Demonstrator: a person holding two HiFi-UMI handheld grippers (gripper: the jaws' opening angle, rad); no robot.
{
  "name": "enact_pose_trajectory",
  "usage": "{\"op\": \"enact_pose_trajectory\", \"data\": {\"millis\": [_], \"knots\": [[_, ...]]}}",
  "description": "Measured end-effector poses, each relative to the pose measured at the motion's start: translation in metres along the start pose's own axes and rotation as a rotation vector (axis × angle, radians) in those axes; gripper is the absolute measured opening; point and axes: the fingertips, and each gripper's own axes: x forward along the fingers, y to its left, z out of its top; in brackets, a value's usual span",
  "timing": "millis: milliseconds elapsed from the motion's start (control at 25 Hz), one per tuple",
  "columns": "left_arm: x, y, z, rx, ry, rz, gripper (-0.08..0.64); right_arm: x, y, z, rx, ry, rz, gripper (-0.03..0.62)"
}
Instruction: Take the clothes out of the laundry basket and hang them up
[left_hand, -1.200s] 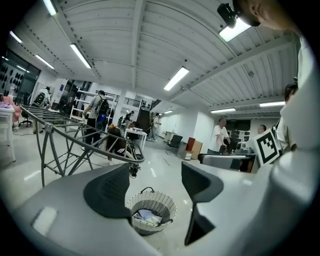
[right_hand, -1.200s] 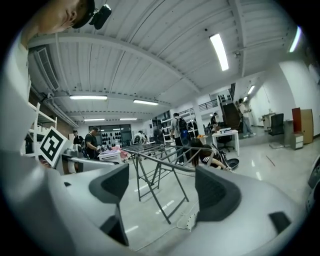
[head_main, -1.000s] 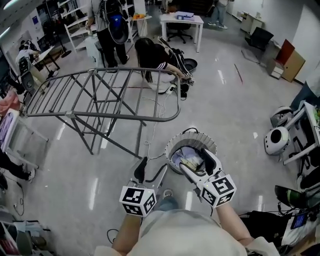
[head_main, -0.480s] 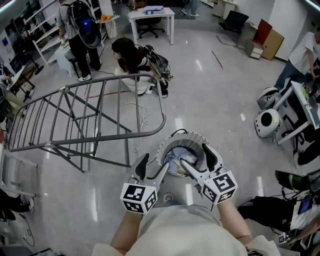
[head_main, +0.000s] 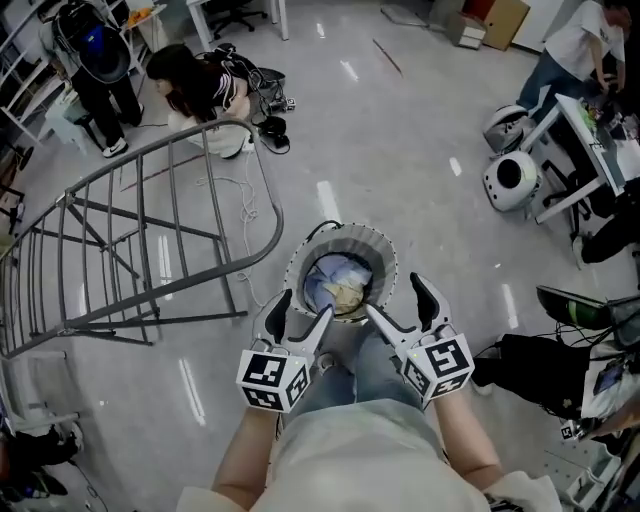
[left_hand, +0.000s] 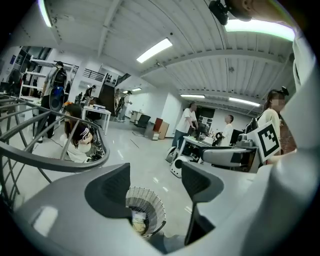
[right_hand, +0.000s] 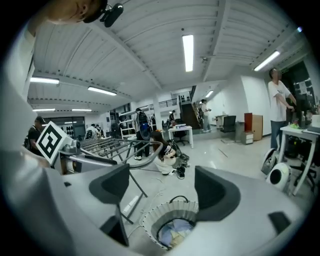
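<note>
A round laundry basket (head_main: 375, 250) with a ribbed white wall stands on the floor right in front of me, with blue and yellowish clothes (head_main: 338, 290) lying in it. My left gripper (head_main: 298, 318) hangs open and empty at the basket's near left rim. At the near right rim my right gripper (head_main: 405, 312) is open and empty too. The grey metal drying rack (head_main: 278, 215) stands to the left of the basket, bare. The left gripper view shows the basket (left_hand: 147, 207) low between the jaws; in the right gripper view the clothes (right_hand: 175, 231) lie inside the basket (right_hand: 160, 215).
A person crouches (head_main: 195, 85) beyond the rack and another stands (head_main: 95, 50) at the far left. A white round robot (head_main: 510, 180) and a desk (head_main: 600, 130) are at the right. Black bags (head_main: 530, 370) lie near my right side.
Both grippers have moved forward and down to the basket's near rim. My head has tilted down, so the basket now sits centred just beyond the fingertips. The jaws keep the same opening.
</note>
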Motion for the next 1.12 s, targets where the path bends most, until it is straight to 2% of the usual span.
{"op": "enact_pose_trajectory", "data": {"millis": [240, 400, 560, 880, 1040, 1120], "knots": [[0.069, 0.003, -0.038, -0.011, 0.069, -0.039, 0.313, 0.021, -0.055, -0.036, 0.029, 0.056, -0.06, 0.391], [0.12, 0.011, -0.068, -0.032, 0.13, -0.032, 0.313, 0.046, -0.089, -0.057, 0.062, 0.08, -0.061, 0.39], [0.172, 0.021, -0.104, -0.017, 0.193, -0.023, 0.313, 0.074, -0.125, -0.079, 0.067, 0.101, -0.052, 0.39], [0.254, 0.044, -0.196, -0.063, 0.333, -0.006, 0.313, 0.116, -0.174, -0.142, 0.083, 0.16, -0.054, 0.39], [0.289, 0.065, -0.25, -0.122, 0.402, 0.036, 0.302, 0.135, -0.19, -0.18, 0.079, 0.196, -0.044, 0.39], [0.305, 0.077, -0.281, -0.14, 0.448, 0.066, 0.271, 0.143, -0.198, -0.199, 0.098, 0.205, -0.042, 0.39]]}}
